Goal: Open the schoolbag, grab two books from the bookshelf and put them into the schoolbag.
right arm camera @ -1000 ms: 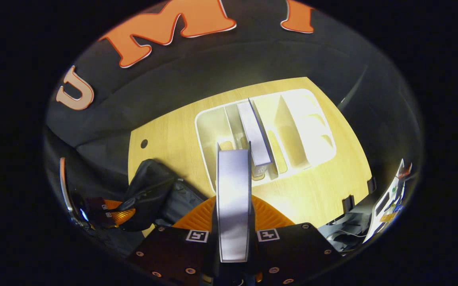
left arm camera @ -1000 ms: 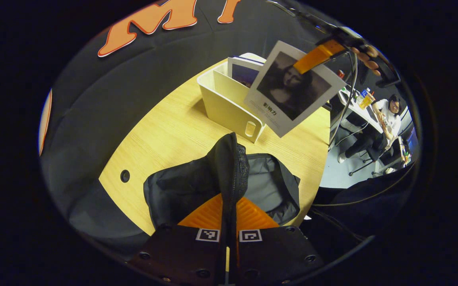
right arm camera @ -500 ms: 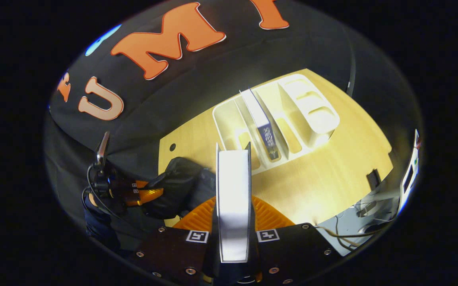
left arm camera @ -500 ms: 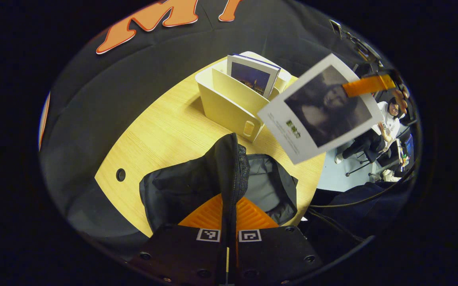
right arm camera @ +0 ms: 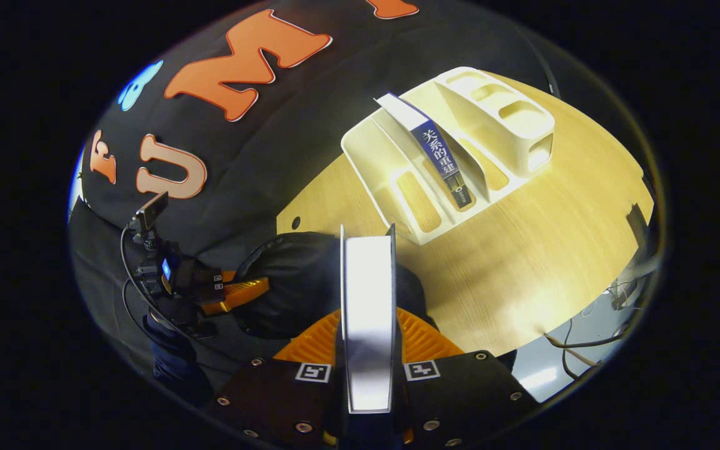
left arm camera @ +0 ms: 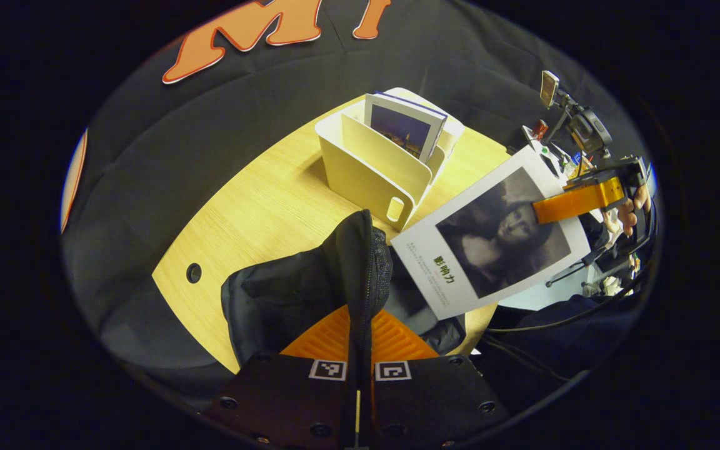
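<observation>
Left tongs [left arm camera: 360, 350] clenched on the raised flap of the black schoolbag [left arm camera: 297, 294], fabric pinched between both fingers, bag resting on the wooden bench [left arm camera: 260, 206] near its front edge. Bag mouth open to the right of the flap, grey lining partly visible.

Right tongs [right arm camera: 367, 350] clenched on a white-covered book [right arm camera: 367, 312], seen edge-on in the right gripper view, standing upright between the fingers. Same book [left arm camera: 491, 240] in the left gripper view: portrait cover facing up, tilted, held in the air by the right tongs [left arm camera: 575, 200] at its far corner, lower corner hanging over the open bag mouth (whether touching the fabric, cannot tell).

Cream bookshelf [left arm camera: 375, 165] farther back on the bench, well apart from the bag. Second book [left arm camera: 405, 125] upright in one of its middle slots; blue spine [right arm camera: 441, 159] leaning against a divider in the right gripper view.

Left tongs [right arm camera: 235, 294] also at the left of the right gripper view, gripping the bag's dark fabric [right arm camera: 297, 281].
</observation>
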{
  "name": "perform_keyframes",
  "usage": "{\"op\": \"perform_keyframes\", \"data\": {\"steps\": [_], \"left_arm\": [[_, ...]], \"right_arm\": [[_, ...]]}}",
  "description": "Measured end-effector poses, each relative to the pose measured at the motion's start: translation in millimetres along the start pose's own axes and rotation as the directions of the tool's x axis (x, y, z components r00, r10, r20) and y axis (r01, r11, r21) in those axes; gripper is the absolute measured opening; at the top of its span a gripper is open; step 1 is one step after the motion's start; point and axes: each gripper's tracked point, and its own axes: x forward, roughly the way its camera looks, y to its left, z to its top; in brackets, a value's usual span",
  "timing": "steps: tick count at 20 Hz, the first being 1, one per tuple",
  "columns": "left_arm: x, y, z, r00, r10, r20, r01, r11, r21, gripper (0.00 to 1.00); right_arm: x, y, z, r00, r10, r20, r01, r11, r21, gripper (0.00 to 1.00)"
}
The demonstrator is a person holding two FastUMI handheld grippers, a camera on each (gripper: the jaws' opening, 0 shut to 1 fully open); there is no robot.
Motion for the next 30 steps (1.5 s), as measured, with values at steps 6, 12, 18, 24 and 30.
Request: {"op": "perform_keyframes", "data": {"steps": [6, 12, 18, 24, 30], "left_arm": [[-3, -2, 2, 1.0, 0.003, 0.03, -0.001, 0.999, -0.05, 0.03], [-4, -12, 2, 0.998, -0.012, 0.067, 0.018, 0.995, -0.099, 0.03], [-6, -19, 1, 0.996, -0.017, 0.083, 0.025, 0.994, -0.108, 0.02], [-5, -24, 3, 0.995, -0.03, 0.096, 0.04, 0.993, -0.111, 0.02], [0, -21, 3, 0.995, -0.032, 0.094, 0.043, 0.991, -0.127, 0.03]], "right_arm": [[42, 15, -13, 0.995, 0.097, 0.019, -0.098, 0.993, 0.06, 0.28], [91, 36, -32, 0.978, 0.202, 0.052, -0.207, 0.966, 0.157, 0.27], [139, 48, -42, 0.968, 0.241, 0.074, -0.252, 0.942, 0.223, 0.27], [173, 57, -54, 0.962, 0.257, 0.092, -0.272, 0.935, 0.229, 0.27], [191, 52, -83, 0.98, 0.185, -0.068, -0.167, 0.963, 0.211, 0.39]]}}
